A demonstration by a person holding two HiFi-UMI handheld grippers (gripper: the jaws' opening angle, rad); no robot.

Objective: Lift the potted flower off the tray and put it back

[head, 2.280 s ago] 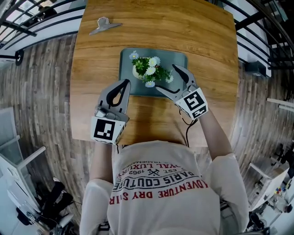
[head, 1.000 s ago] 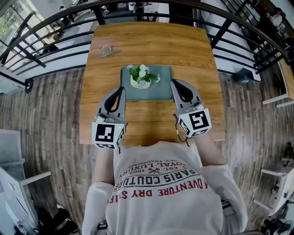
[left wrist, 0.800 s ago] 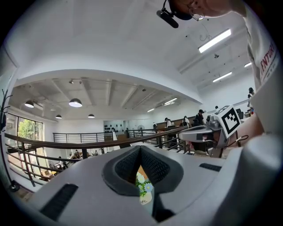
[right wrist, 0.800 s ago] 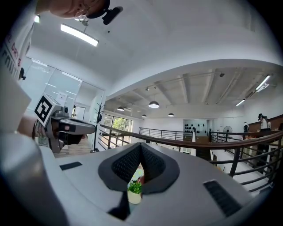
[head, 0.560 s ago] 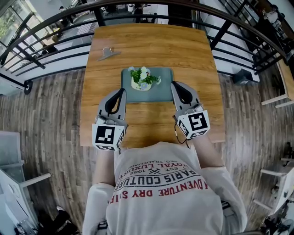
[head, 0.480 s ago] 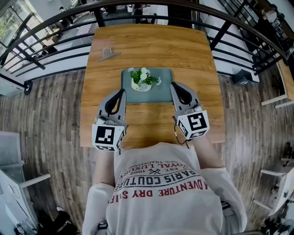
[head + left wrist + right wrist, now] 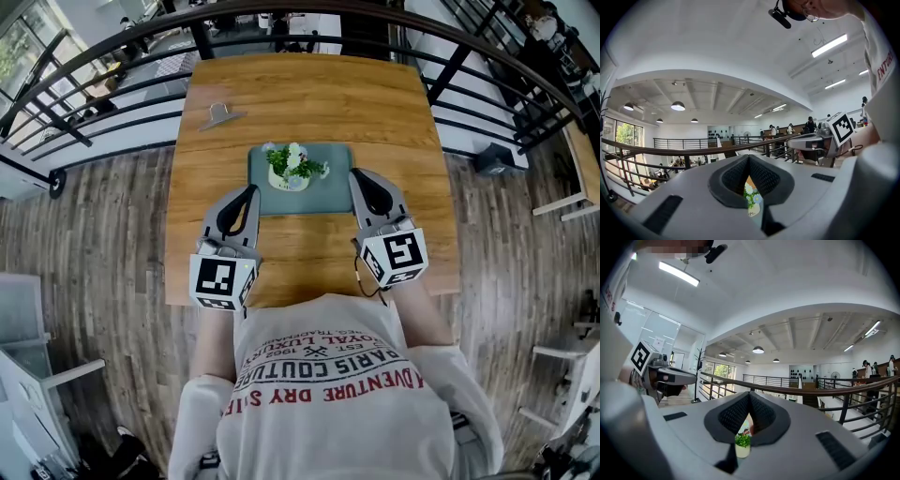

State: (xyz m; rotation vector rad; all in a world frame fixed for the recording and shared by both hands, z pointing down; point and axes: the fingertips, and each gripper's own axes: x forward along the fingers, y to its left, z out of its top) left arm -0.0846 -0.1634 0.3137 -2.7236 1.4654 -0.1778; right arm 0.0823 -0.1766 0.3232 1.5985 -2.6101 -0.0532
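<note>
Potted flower (image 7: 292, 167) upright on grey tray (image 7: 323, 187), ahead of and between both grippers, left gripper (image 7: 251, 191) pressed together, empty, at tray's left edge, right gripper (image 7: 358, 175) likewise closed, empty, at right edge, metal clip (image 7: 216, 116) well ahead-left on wooden table (image 7: 309, 94).

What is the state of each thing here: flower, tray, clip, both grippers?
Flower: upright on the tray, not held.
Tray: flat on the table.
Clip: lying on the table.
Left gripper: shut, empty.
Right gripper: shut, empty.
</note>
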